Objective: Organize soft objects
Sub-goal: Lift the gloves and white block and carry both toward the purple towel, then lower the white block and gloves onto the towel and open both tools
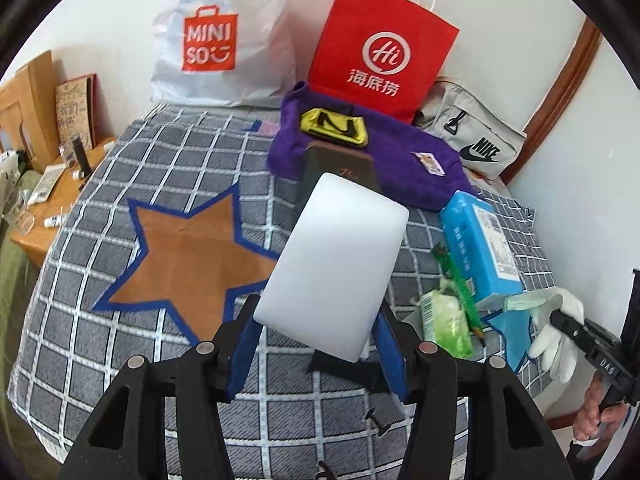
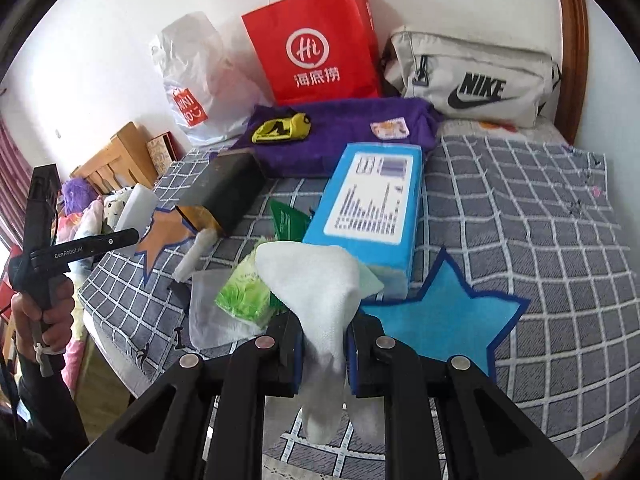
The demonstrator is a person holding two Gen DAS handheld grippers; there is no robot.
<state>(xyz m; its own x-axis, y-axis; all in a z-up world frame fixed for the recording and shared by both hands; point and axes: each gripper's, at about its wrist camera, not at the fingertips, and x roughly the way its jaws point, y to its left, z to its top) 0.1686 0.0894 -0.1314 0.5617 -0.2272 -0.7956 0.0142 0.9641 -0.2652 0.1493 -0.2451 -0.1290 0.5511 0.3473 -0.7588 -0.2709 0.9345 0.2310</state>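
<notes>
My left gripper is shut on a white foam sponge block and holds it above the checked bedspread, beside the brown star patch. The sponge also shows in the right wrist view. My right gripper is shut on a white glove, lifted above a green tissue pack and next to the blue star patch. In the left wrist view the glove hangs from the right gripper at the far right.
A blue tissue pack, a dark box, a purple towel with a yellow-black item, a red paper bag, a white Miniso bag and a Nike bag lie on the bed. A wooden bedside table stands left.
</notes>
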